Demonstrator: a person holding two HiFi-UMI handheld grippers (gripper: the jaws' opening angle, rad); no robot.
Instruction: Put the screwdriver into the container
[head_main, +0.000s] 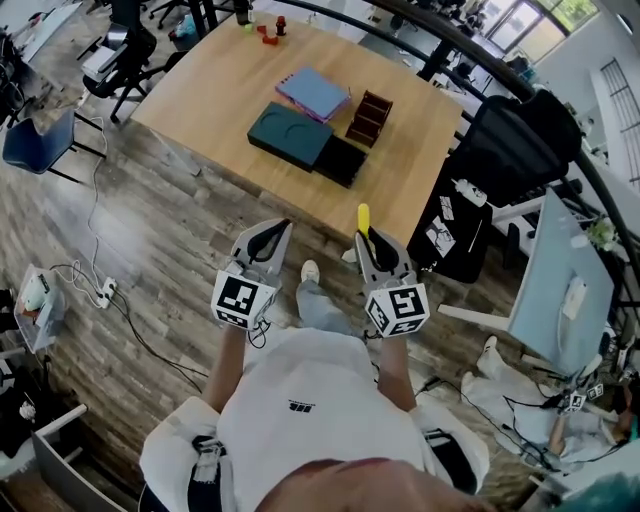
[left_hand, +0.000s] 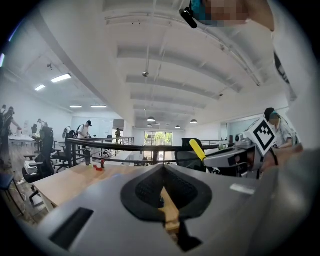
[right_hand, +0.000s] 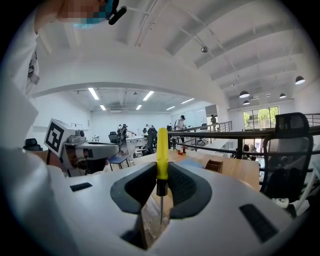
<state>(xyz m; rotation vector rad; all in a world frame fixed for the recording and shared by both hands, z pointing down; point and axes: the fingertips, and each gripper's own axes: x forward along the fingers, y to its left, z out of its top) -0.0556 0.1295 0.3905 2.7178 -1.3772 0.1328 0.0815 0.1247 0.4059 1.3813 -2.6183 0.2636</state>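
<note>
Holding the screwdriver (right_hand: 162, 150), the right gripper (head_main: 368, 240) has its fingers (right_hand: 184, 189) clamped on the yellow handle. The tool lies the same way the fingers point. Its handle pokes out in front, toward the desk (head_main: 200, 90), and its thin metal tip points back at the gripper. The container (head_main: 370, 118) sits on the desk, well ahead, past the desk's near edge. The next move looks like a long reach forward over the desk. The right gripper is the nearer one. The left gripper (head_main: 272, 232) is beside it, also short of the desk, with its fingers (left_hand: 145, 192) together and nothing in them. Both are close to the person's body.
</note>
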